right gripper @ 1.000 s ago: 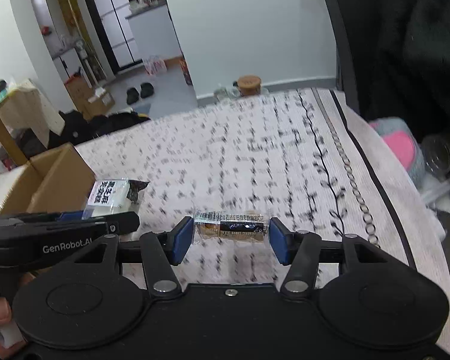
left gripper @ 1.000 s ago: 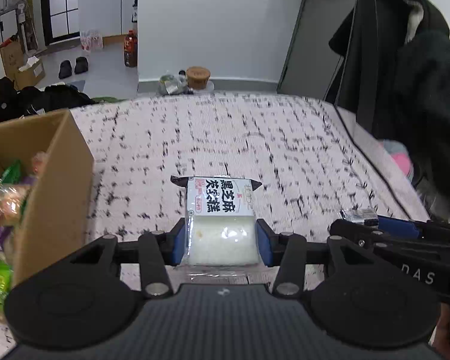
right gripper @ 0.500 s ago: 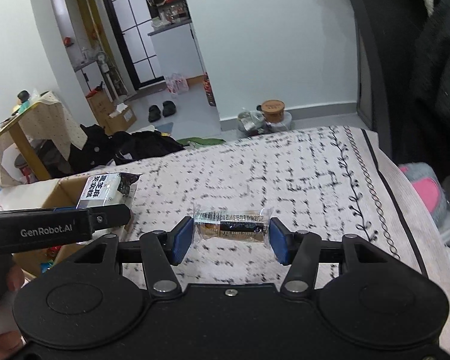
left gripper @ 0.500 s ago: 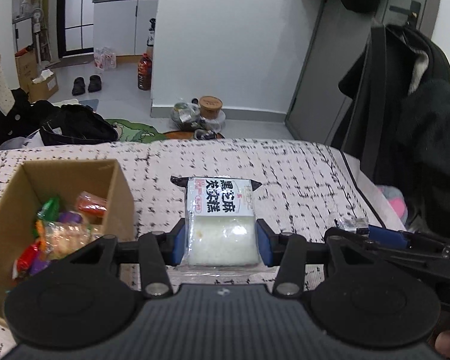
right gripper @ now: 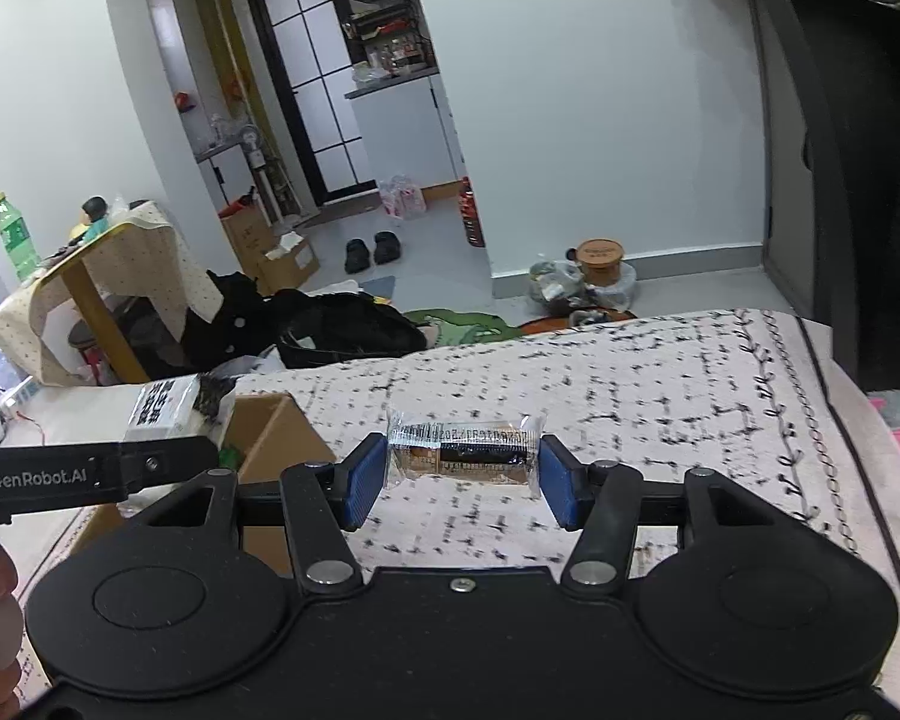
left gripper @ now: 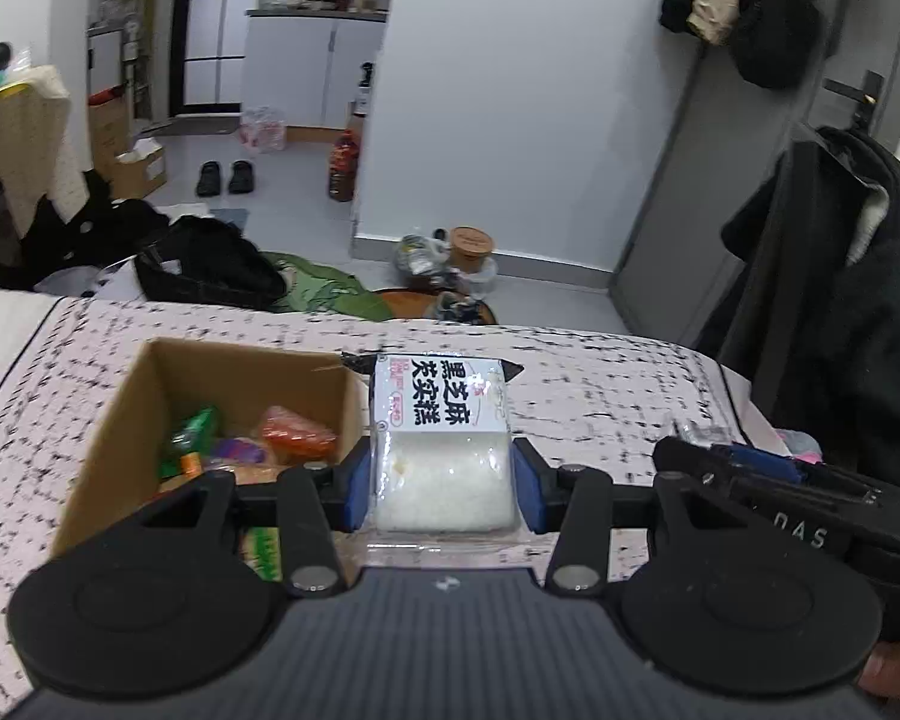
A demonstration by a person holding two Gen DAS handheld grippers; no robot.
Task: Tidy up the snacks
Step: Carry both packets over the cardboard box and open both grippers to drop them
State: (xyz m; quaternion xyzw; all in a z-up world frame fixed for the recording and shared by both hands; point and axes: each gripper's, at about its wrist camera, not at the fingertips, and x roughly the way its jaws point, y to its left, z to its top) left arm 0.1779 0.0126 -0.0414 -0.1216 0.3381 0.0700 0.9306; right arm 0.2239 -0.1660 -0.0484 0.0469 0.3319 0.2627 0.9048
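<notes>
Left tool (left gripper: 442,483) grips rice cake (left gripper: 441,450) beside snack-filled box (left gripper: 114,414); right tool (right gripper: 462,483) grips bar (right gripper: 465,450).

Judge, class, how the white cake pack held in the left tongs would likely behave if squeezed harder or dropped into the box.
The white cake pack probably crushes easily: its filling looks soft and crumbly. Its clear film wrapper looks smooth, so it may slip between the left tongs. Being flat, it should land in the cardboard box without rolling.
</notes>
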